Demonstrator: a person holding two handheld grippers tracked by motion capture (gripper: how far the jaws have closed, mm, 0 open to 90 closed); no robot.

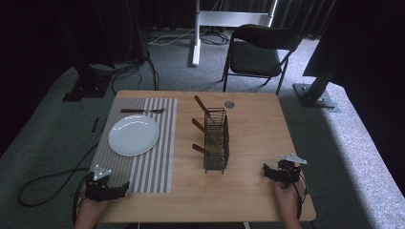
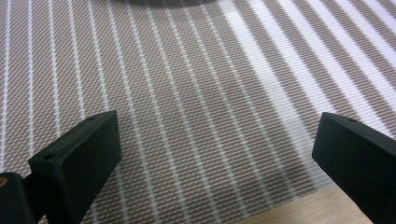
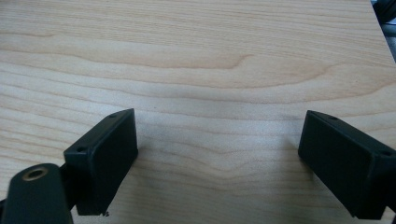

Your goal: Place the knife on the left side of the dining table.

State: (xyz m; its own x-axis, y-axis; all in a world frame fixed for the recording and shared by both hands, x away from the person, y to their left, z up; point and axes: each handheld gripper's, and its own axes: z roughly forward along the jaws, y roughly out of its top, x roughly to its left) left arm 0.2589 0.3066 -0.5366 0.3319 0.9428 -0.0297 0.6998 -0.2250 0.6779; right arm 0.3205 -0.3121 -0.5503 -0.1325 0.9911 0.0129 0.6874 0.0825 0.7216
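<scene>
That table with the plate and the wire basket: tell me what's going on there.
Nothing is being handled yet. A person holds a claw in each hand at the near edge of the table. The left claw rests open over the striped placemat, the right claw open over bare wood. A white plate sits on the placemat with a fork beyond it. The wire basket at mid-table holds three wooden-handled utensils.

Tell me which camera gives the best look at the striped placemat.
The high view: it shows the whole striped placemat with the plate on it. The left gripper view gives a close-up of its weave between open tongs; the right gripper view looks at bare table.
</scene>
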